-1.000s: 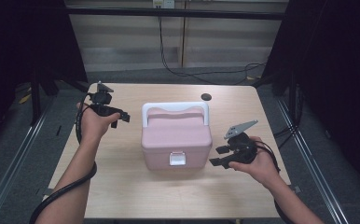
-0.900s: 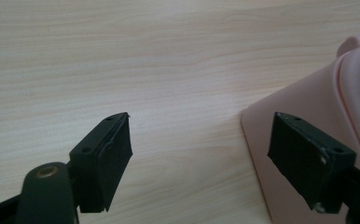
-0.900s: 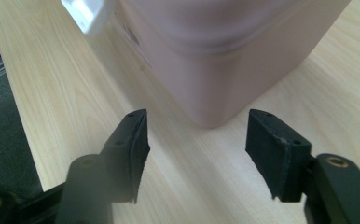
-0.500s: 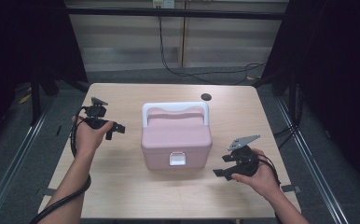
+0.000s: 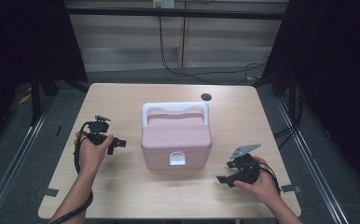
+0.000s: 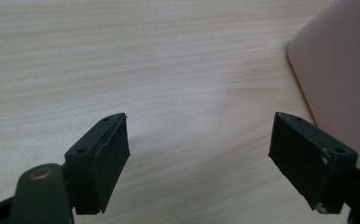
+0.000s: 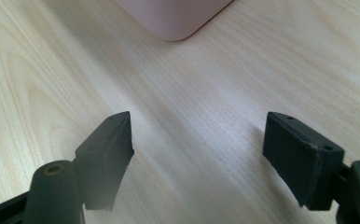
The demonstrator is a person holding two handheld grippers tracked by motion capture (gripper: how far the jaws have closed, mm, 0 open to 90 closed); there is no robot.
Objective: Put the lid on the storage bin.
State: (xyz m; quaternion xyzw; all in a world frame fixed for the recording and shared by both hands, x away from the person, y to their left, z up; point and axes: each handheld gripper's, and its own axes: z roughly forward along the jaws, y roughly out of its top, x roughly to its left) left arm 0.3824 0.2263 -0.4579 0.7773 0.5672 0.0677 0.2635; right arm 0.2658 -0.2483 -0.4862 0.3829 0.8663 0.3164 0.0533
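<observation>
A pink lidded box (image 5: 176, 138) with a white handle (image 5: 175, 107) and a white front latch (image 5: 176, 158) stands at the middle of the wooden table (image 5: 136, 95). My left gripper (image 5: 117, 143) hovers low over the table to the box's left, open, with nothing between its jaws; the box's side (image 6: 341, 70) fills the right of the left gripper view, beyond the left gripper (image 6: 199, 158). My right gripper (image 5: 225, 179) is near the table's front right, open and empty; the box's rounded corner (image 7: 176, 16) lies ahead of the right gripper (image 7: 199, 158).
A small dark round spot (image 5: 206, 97) marks the table behind the box. Black cables (image 5: 187, 70) run over the grey floor beyond the far edge. Dark frame posts stand at both sides.
Both hands have drawn back toward the table's near edge. The left gripper came down and nearer from the far left; the right gripper dropped lower at the front right. The box has not moved.
</observation>
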